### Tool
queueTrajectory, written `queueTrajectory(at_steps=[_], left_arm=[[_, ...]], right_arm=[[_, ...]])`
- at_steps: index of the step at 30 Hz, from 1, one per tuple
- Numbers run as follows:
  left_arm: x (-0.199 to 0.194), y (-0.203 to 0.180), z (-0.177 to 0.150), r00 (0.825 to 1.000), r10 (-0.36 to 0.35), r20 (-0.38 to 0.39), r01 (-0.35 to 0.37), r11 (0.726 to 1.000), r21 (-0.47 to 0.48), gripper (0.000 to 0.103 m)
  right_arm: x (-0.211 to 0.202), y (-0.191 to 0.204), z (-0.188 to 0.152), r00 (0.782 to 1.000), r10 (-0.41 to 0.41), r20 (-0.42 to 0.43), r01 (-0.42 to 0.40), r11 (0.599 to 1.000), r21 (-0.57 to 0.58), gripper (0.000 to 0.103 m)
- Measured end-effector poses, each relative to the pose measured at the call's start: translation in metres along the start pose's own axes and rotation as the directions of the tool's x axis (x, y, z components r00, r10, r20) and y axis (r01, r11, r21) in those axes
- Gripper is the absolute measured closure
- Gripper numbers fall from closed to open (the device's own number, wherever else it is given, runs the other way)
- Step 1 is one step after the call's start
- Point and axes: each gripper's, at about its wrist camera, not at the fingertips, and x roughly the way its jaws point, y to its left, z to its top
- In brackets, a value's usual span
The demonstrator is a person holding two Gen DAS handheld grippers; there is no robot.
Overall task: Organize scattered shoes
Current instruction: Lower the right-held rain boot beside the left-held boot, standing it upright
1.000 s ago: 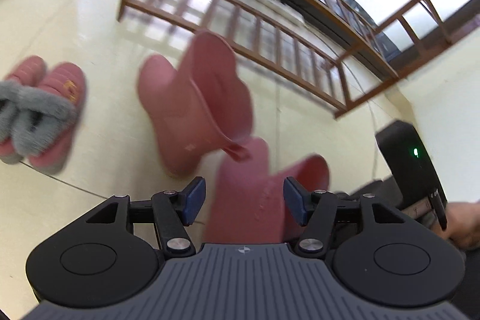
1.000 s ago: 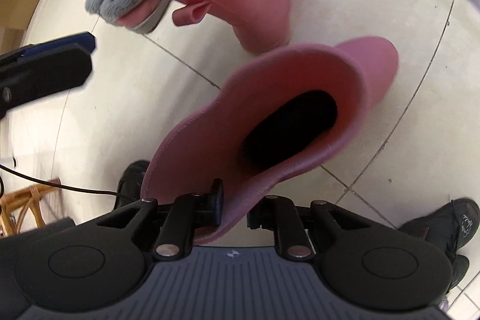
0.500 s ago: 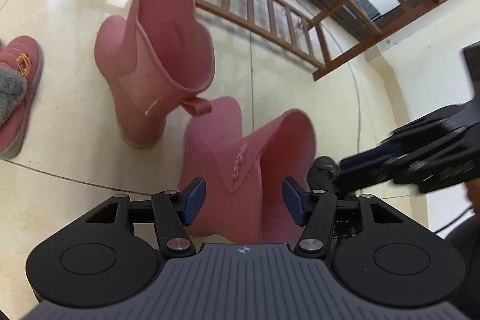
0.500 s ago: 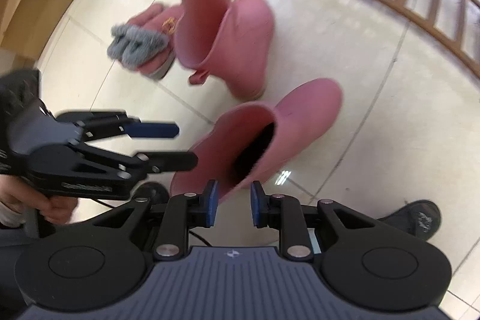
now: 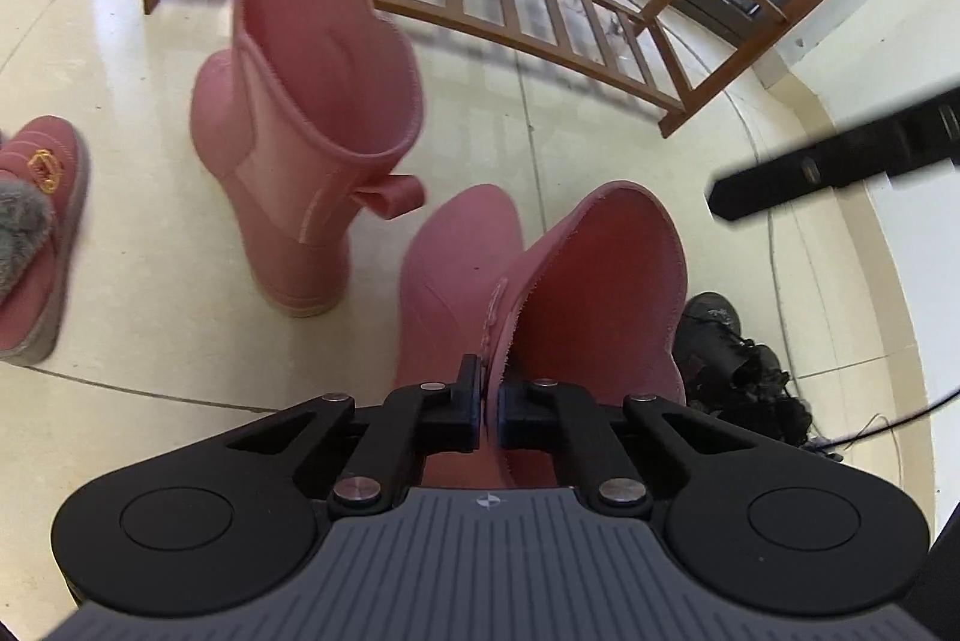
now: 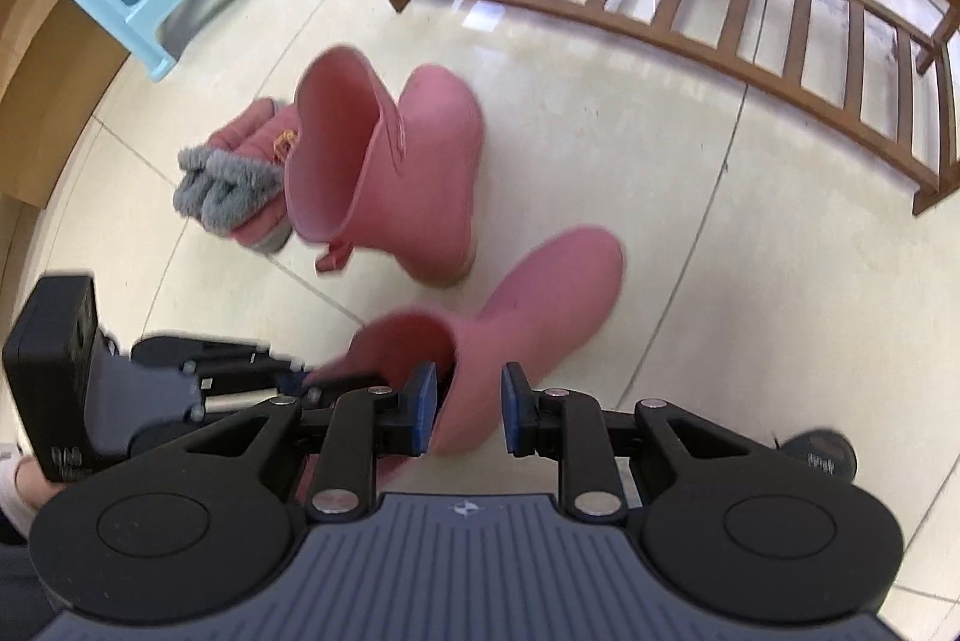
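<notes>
The left claw has just been closing and now pinches the shaft rim of the near pink rain boot, whose toe points toward the wooden shoe rack. The right claw stands narrowly open, holding nothing, above that boot.

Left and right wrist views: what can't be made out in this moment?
- Slippers: left wrist view cuts them at the frame edge; in the right wrist view the standing boot covers part.
- Held boot: sole hidden by its own shaft in both views.
- Dark shoe: logo too small; right gripper covers most.
- Left gripper: blurred in the right wrist view.
</notes>
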Motion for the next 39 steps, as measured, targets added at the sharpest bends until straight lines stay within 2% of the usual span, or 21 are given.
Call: queueTrajectory(at_steps=[8, 17, 21, 25, 30, 31, 36, 39], left_arm=[[-0.024, 0.025, -0.014, 0.999, 0.031, -0.009, -0.031, 0.998, -0.047, 0.098], [-0.054, 0.06, -0.035, 0.994, 0.112, 0.019, -0.108, 0.984, -0.14, 0.098], [-0.063, 0.073, -0.042, 0.991, 0.131, 0.024, -0.125, 0.975, -0.181, 0.098], [-0.073, 0.081, -0.05, 0.989, 0.148, 0.026, -0.139, 0.968, -0.207, 0.097], [-0.089, 0.093, -0.061, 0.98, 0.197, 0.04, -0.18, 0.949, -0.259, 0.096], [-0.091, 0.096, -0.063, 0.977, 0.207, 0.044, -0.189, 0.945, -0.266, 0.096], [-0.1, 0.105, -0.068, 0.97, 0.235, 0.057, -0.208, 0.932, -0.296, 0.095], [-0.105, 0.107, -0.072, 0.968, 0.242, 0.063, -0.21, 0.924, -0.319, 0.094]], right_arm=[[0.027, 0.017, 0.051, 0.998, 0.022, 0.067, -0.018, 0.998, -0.065, 0.077], [0.075, 0.04, 0.091, 0.997, 0.028, 0.077, -0.019, 0.993, -0.12, 0.077], [0.099, 0.047, 0.105, 0.998, 0.005, 0.058, 0.003, 0.99, -0.143, 0.077], [0.113, 0.05, 0.11, 0.998, -0.027, 0.05, 0.034, 0.988, -0.151, 0.087], [0.129, 0.048, 0.114, 0.995, -0.095, 0.041, 0.1, 0.984, -0.147, 0.093], [0.13, 0.047, 0.114, 0.994, -0.099, 0.042, 0.104, 0.984, -0.144, 0.097], [0.124, 0.043, 0.113, 0.979, -0.197, 0.05, 0.203, 0.961, -0.19, 0.099], [0.118, 0.035, 0.111, 0.977, -0.212, 0.016, 0.211, 0.96, -0.183, 0.099]])
